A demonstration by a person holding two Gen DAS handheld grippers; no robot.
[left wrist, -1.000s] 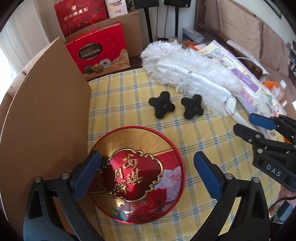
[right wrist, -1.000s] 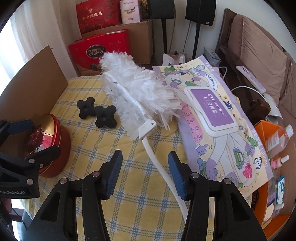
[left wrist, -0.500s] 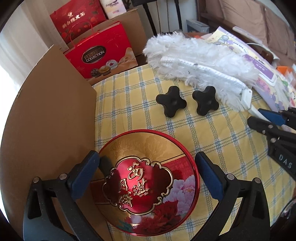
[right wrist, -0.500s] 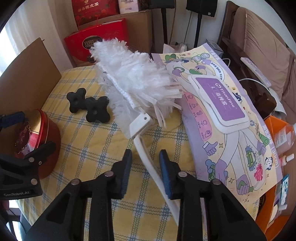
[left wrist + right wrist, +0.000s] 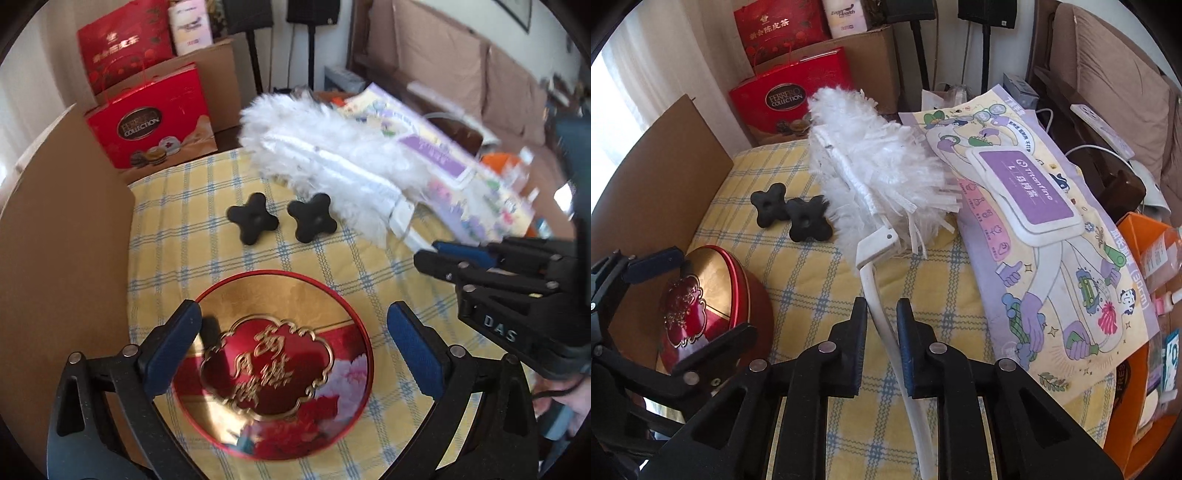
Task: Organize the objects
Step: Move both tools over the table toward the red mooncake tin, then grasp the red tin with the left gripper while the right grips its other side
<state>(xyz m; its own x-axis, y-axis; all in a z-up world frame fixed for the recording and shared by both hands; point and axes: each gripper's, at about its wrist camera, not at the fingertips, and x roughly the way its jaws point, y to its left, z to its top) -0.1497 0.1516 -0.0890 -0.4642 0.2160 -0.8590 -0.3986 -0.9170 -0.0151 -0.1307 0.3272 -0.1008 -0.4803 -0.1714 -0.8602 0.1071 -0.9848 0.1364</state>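
Observation:
A white feather duster (image 5: 871, 173) lies on the yellow checked cloth (image 5: 812, 280), its white handle (image 5: 886, 317) running toward me. My right gripper (image 5: 881, 321) has its jaws narrowed around the handle, close on both sides; contact is not clear. It also shows in the left wrist view (image 5: 439, 254). A round red and gold tin (image 5: 273, 365) sits near the front left. My left gripper (image 5: 291, 336) is open, its pads either side of the tin, just above it. Two black cross-shaped knobs (image 5: 280, 221) lie behind the tin.
A brown cardboard sheet (image 5: 62, 258) stands along the left edge. A purple illustrated pack (image 5: 1034, 229) lies right of the duster. Red gift boxes (image 5: 790, 96) and a carton stand behind the table. An orange box (image 5: 1145, 258) with bottles sits at the right.
My right gripper has moved forward along the duster handle and its jaws have closed in from wide open to narrow. My left gripper stays open over the tin.

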